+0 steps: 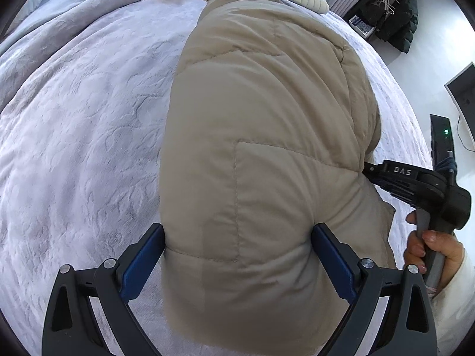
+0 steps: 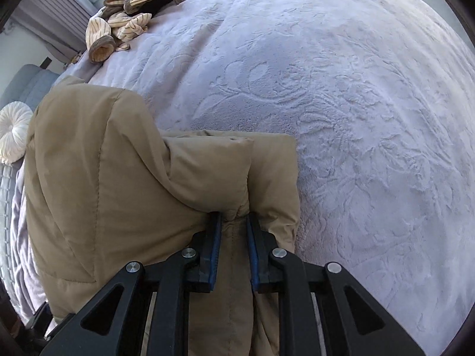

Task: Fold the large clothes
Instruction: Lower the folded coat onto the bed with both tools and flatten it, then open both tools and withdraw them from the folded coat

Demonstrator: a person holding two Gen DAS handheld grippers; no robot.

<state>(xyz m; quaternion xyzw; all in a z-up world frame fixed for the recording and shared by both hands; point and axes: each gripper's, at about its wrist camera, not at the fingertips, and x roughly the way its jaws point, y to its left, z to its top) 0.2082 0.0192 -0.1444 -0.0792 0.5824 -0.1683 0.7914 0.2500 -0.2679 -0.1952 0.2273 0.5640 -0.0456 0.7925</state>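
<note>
A beige padded jacket (image 1: 261,136) lies folded lengthwise on the lilac bedspread (image 1: 83,124). My left gripper (image 1: 237,234) is open, its blue pads on either side of the jacket's near end, not pinching it. My right gripper (image 2: 234,222) is shut on a thick fold of the jacket (image 2: 124,178) at its edge. The right gripper also shows in the left wrist view (image 1: 386,175), with its tips tucked into the jacket's right side.
Striped cream clothes (image 2: 124,26) are piled at the far end of the bed. A white round pillow (image 2: 12,132) lies by the jacket. Dark coats (image 1: 394,12) hang on the wall, and a black device with a green light (image 1: 443,136) stands beside the bed.
</note>
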